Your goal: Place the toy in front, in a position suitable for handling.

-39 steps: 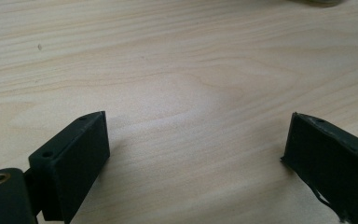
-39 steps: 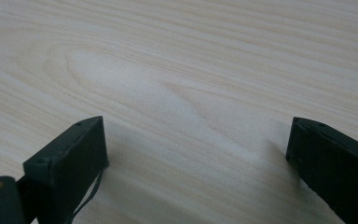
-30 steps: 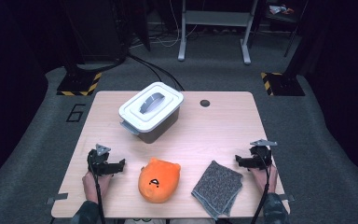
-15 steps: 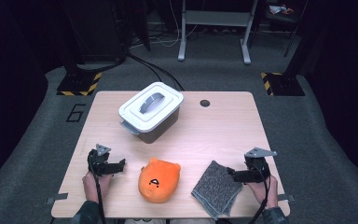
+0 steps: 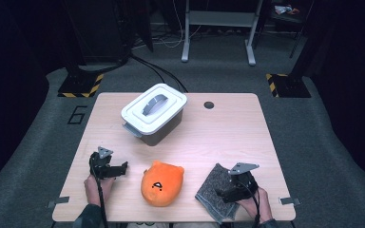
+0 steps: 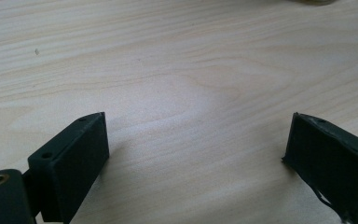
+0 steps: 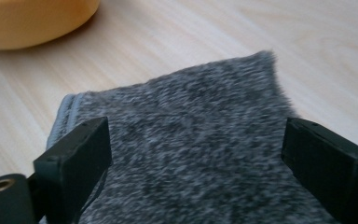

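Note:
A folded grey fuzzy cloth (image 5: 213, 191) (image 7: 191, 154) lies near the table's front right edge. My right gripper (image 5: 224, 194) (image 7: 196, 158) hovers over it, open, jaws spread to either side of the cloth with nothing pinched. An orange plush toy (image 5: 162, 182) (image 7: 32, 21) with a small face rests at front centre, left of the cloth. My left gripper (image 5: 121, 168) (image 6: 196, 158) is open low over bare wood at the front left, pointing toward the plush. A white lidded bin (image 5: 153, 112) with a grey handle stands at the back centre-left.
The wooden table (image 5: 228, 133) has a round cable hole (image 5: 208, 105) at its back right. Dark floor, black stands with yellow-black striped bases (image 5: 81, 85) and a metal frame (image 5: 218, 28) surround it. Bare wood lies between bin and plush.
My right gripper has moved left and toward the front edge, from beside the cloth to over it. The left gripper has stayed put.

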Tool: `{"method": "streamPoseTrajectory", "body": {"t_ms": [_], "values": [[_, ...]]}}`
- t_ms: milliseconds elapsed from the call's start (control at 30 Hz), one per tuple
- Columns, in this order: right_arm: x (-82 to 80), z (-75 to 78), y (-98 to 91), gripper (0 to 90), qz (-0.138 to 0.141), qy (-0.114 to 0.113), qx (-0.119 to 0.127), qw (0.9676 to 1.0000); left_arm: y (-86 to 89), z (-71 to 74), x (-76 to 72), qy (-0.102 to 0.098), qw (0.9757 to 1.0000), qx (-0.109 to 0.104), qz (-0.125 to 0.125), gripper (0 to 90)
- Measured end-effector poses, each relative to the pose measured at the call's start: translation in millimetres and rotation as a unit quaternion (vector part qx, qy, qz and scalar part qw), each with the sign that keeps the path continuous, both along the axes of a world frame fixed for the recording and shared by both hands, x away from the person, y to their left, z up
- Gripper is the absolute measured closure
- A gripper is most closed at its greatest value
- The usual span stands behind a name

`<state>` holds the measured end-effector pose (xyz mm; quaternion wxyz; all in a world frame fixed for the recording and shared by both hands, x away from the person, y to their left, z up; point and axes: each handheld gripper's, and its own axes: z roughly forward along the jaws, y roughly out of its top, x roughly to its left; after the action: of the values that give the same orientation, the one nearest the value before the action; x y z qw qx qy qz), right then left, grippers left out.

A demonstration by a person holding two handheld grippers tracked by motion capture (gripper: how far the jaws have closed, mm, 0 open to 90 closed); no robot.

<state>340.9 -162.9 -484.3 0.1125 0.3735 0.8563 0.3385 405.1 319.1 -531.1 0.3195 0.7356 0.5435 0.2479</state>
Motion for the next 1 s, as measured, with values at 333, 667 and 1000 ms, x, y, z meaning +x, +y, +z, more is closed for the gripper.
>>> {"method": "streamPoseTrajectory", "body": {"t_ms": [333,667,1000], "values": [[-2.3,-13.5,8.2,17.4,0.013,-0.007,-0.023,0.9996,0.2,-0.2,0.3,0.001,1.0000,-0.004,0.001,5.8],[1.6,-24.9,6.0,32.7,-0.001,0.002,-0.039,0.9992,0.6,-0.3,1.1,0.002,1.0000,-0.005,-0.001,5.7],[-0.9,-26.1,-0.3,50.5,-0.005,-0.011,-0.027,0.9996,0.0,-0.4,1.3,0.003,1.0000,-0.008,0.000,5.7]]}}
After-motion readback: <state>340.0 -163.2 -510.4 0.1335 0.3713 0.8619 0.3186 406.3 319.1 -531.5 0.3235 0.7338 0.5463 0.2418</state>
